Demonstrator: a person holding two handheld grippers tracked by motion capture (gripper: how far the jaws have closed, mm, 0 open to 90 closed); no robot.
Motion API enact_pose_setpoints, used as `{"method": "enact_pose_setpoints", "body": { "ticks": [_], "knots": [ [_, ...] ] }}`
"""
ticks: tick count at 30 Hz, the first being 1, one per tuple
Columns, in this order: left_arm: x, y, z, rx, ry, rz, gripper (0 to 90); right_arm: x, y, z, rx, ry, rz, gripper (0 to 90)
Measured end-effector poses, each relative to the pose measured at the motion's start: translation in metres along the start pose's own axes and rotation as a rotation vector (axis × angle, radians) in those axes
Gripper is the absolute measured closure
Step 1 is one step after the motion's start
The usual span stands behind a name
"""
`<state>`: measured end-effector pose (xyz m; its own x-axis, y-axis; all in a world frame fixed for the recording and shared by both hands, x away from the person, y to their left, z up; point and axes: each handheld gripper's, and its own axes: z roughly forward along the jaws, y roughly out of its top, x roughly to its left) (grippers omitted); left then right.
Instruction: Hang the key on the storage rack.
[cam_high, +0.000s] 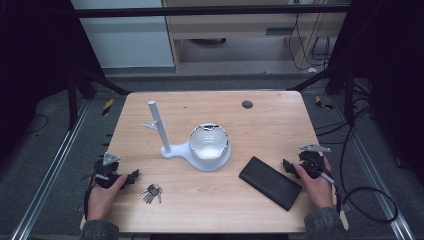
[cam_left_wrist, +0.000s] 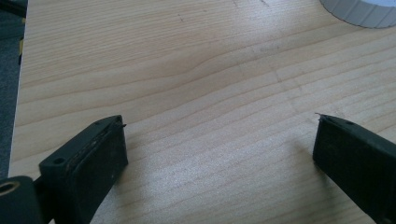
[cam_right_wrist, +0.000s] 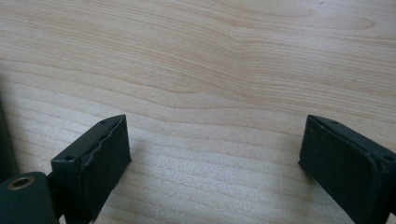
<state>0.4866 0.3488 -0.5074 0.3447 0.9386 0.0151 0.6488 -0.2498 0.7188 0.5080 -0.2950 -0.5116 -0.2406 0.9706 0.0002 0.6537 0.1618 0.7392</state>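
Pale matt wood table (cam_high: 210, 200) — metal keys (cam_high: 151, 192), matt black case (cam_high: 270, 182)

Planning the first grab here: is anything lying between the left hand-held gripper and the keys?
Nothing visible does. The left hand-held gripper rests open on the table, and the keys lie just beside it with bare wood between. The white stand sits farther back, off that path.

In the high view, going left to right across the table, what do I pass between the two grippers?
left gripper → bunch of keys → white stand with its upright post → bowl on the stand's round base → black wallet → right gripper
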Motion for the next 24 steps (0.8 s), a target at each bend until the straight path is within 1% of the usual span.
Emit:
{"method": "enact_pose_setpoints", "body": {
  "ticks": [2, 3, 4, 5, 6, 7, 8, 9, 11, 12, 13, 14, 15, 16, 17, 18, 19, 20, 21, 22, 23, 24],
  "knots": [
    [-0.001, 0.0, 0.0, -0.001, -0.001, 0.001, 3.3, 0.0, 0.0, 0.0, -0.003, 0.0, -0.001, 8.7],
    [-0.003, 0.0, -0.002, -0.015, -0.021, -0.014, 4.5, 0.0, -0.001, -0.001, -0.002, -0.002, 0.001, 8.7],
    [-0.003, 0.0, -0.002, -0.015, -0.021, -0.014, 6.5, 0.0, -0.001, -0.001, -0.002, -0.002, 0.001, 8.7],
    [-0.005, 0.001, -0.004, -0.028, -0.036, -0.019, 6.5, 0.0, -0.001, -0.001, -0.002, -0.002, 0.001, 8.7],
    [-0.01, 0.005, -0.01, -0.059, -0.032, -0.009, 9.5, 0.0, -0.001, -0.001, -0.002, -0.002, 0.003, 8.7],
    [-0.01, 0.005, -0.01, -0.059, -0.032, -0.009, 9.6, 0.0, -0.001, -0.001, -0.002, -0.002, 0.003, 8.7],
    [-0.012, 0.006, -0.013, -0.083, -0.037, -0.016, 9.6, 0.0, -0.001, -0.001, -0.001, -0.003, 0.002, 8.6],
    [-0.014, 0.008, -0.02, -0.117, -0.057, -0.031, 10.2, 0.0, -0.001, -0.001, -0.001, -0.003, 0.002, 8.7],
    [-0.015, 0.009, -0.023, -0.116, -0.06, -0.036, 10.2, 0.0, -0.001, -0.002, -0.002, -0.003, 0.002, 8.9],
    [-0.016, 0.012, -0.029, -0.102, -0.055, -0.038, 10.1, 0.0, 0.0, -0.006, -0.007, -0.014, 0.003, 9.4],
    [-0.016, 0.012, -0.029, -0.102, -0.055, -0.038, 10.1, 0.0, 0.0, -0.006, -0.007, -0.014, 0.003, 9.4],
    [-0.018, 0.015, -0.036, -0.087, -0.057, -0.035, 10.1, 0.002, 0.002, -0.016, -0.053, -0.018, 0.002, 9.9],
    [-0.018, 0.015, -0.036, -0.087, -0.057, -0.035, 10.1, 0.002, 0.002, -0.016, -0.053, -0.018, 0.002, 9.9],
    [-0.022, 0.018, -0.044, -0.059, -0.06, -0.01, 9.9, 0.006, 0.005, -0.025, -0.094, -0.012, -0.007, 9.6],
    [-0.022, 0.018, -0.044, -0.059, -0.06, -0.01, 9.4, 0.006, 0.005, -0.025, -0.094, -0.012, -0.007, 9.6],
    [-0.024, 0.019, -0.048, -0.043, -0.059, 0.011, 8.8, 0.013, 0.007, -0.034, -0.128, 0.013, -0.015, 8.9],
    [-0.03, 0.023, -0.055, -0.019, -0.067, 0.032, 7.9, 0.017, 0.007, -0.038, -0.139, 0.033, -0.017, 8.6],
    [-0.03, 0.023, -0.055, -0.019, -0.067, 0.032, 6.8, 0.017, 0.007, -0.038, -0.139, 0.033, -0.017, 8.6],
    [-0.035, 0.026, -0.061, -0.001, -0.091, 0.038, 6.6, 0.029, 0.008, -0.046, -0.171, 0.069, -0.032, 8.4],
    [-0.035, 0.026, -0.061, -0.001, -0.091, 0.038, 6.8, 0.029, 0.008, -0.046, -0.171, 0.069, -0.032, 8.4],
    [-0.039, 0.027, -0.064, 0.04, -0.142, 0.018, 6.8, 0.043, 0.008, -0.053, -0.194, 0.101, -0.056, 8.0],
    [-0.042, 0.026, -0.065, 0.055, -0.144, 0.018, 6.7, 0.051, 0.008, -0.056, -0.195, 0.117, -0.072, 8.0]
  ]
}}
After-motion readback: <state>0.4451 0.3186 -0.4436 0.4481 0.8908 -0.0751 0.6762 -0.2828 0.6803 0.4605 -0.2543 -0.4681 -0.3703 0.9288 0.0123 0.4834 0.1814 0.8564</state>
